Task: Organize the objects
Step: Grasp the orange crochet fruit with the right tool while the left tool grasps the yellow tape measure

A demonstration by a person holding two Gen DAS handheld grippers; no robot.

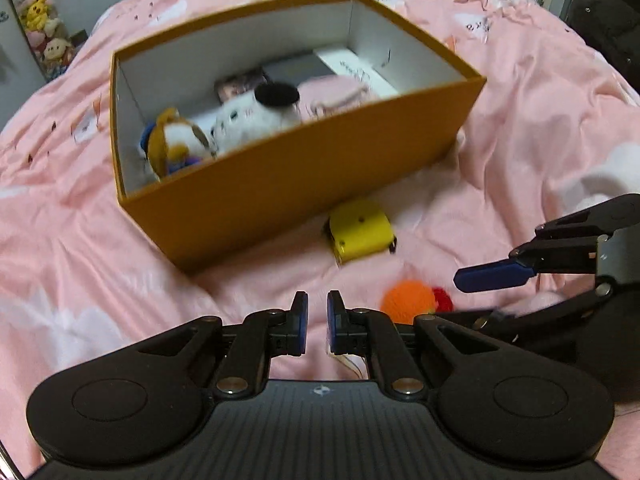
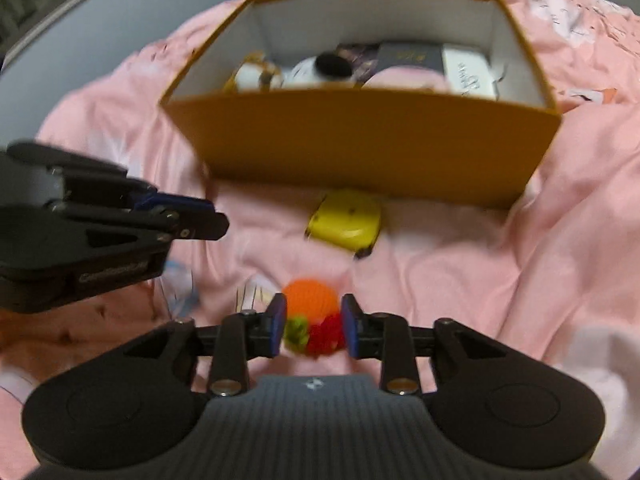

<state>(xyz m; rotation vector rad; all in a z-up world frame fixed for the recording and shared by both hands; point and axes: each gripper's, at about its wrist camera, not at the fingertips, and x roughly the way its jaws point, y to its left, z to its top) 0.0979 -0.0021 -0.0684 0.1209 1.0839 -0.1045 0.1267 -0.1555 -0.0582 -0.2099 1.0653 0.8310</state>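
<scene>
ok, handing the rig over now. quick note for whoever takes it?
Left gripper: shut, empty, over the pink bedding.
Right gripper: open, straddling the orange knitted toy; pads not on it.
Orange box already holds plush toys, a pink pouch and flat boxes.
Left to do: the orange knitted toy and the yellow tape measure, both on the bedding before the box.
</scene>
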